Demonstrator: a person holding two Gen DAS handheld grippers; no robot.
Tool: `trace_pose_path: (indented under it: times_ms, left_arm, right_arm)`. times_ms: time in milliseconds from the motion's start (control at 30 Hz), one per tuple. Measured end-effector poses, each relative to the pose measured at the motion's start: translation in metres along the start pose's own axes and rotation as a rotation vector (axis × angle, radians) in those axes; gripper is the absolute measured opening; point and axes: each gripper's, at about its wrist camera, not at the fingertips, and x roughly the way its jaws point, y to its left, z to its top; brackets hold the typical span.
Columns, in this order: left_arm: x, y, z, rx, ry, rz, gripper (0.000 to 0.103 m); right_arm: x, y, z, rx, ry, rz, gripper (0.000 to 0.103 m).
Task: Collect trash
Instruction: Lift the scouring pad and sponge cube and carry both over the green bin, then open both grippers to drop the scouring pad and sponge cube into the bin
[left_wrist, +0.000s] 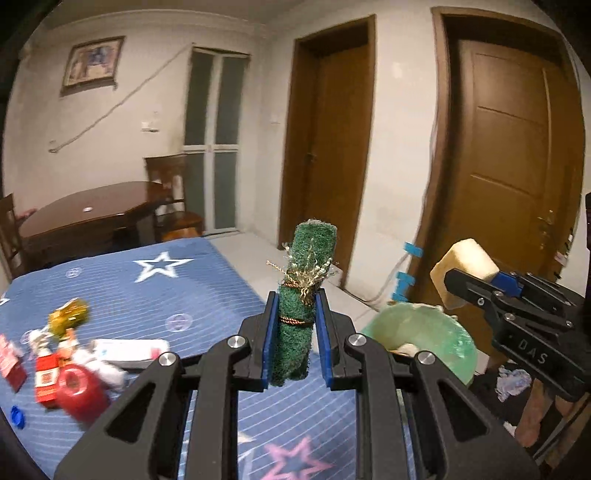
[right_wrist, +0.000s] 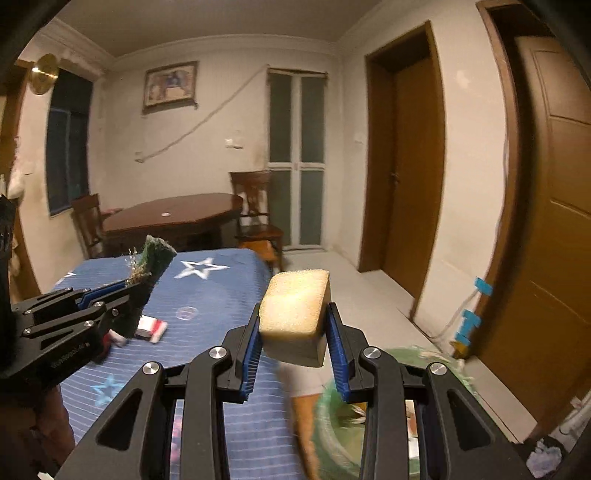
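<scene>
Both grippers loaded, bin not yet reached.
Left gripper (left_wrist: 294, 334) is clamped on the upright green roll (left_wrist: 301, 306); right gripper (right_wrist: 293, 341) pinches the yellow sponge (right_wrist: 295, 314) by its lower end. The green-lined bin (left_wrist: 424, 332) sits just right of the left gripper and below the right one. Risk: the sponge slips free, or an early release drops it on the floor.

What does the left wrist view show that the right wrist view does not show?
Only the left wrist view shows the red cup, the red packs and the gold wrapper on the bed. Only the right wrist view shows the dark window. Both show the left gripper shut on the green roll, the right gripper shut on the sponge, the green bin and the blue bed.
</scene>
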Motion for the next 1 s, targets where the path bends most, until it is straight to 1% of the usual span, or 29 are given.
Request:
trace_pose_path:
  times_ms: [167, 300, 567, 633, 667, 733, 867, 1000]
  left_arm:
    - [0.034, -0.035, 0.006, 0.029, 0.034, -0.071, 0.018]
    - [0.060, -0.058, 0.005, 0.049, 0.073, -0.118, 0.018]
    - [0.115, -0.099, -0.004, 0.092, 0.185, -0.204, 0.018]
    - [0.122, -0.108, -0.008, 0.098, 0.209, -0.221, 0.018]
    - [0.127, -0.110, -0.009, 0.095, 0.222, -0.228, 0.018]
    - [0.138, -0.114, -0.012, 0.095, 0.247, -0.238, 0.018]
    - [0.155, -0.122, -0.019, 0.094, 0.280, -0.238, 0.018]
    - [0.165, -0.128, -0.023, 0.099, 0.305, -0.238, 0.018]
  right_arm:
    - [0.014, -0.064, -0.003, 0.035, 0.045, -0.042, 0.034]
    - [0.031, -0.113, -0.013, 0.079, 0.103, -0.063, 0.034]
    - [0.081, -0.177, -0.047, 0.161, 0.244, -0.069, 0.034]
    - [0.089, -0.176, -0.057, 0.174, 0.268, -0.070, 0.034]
    - [0.094, -0.184, -0.061, 0.187, 0.281, -0.066, 0.034]
    - [0.100, -0.181, -0.067, 0.192, 0.290, -0.073, 0.034]
    - [0.113, -0.193, -0.077, 0.210, 0.313, -0.072, 0.034]
    - [0.119, -0.194, -0.080, 0.221, 0.327, -0.072, 0.034]
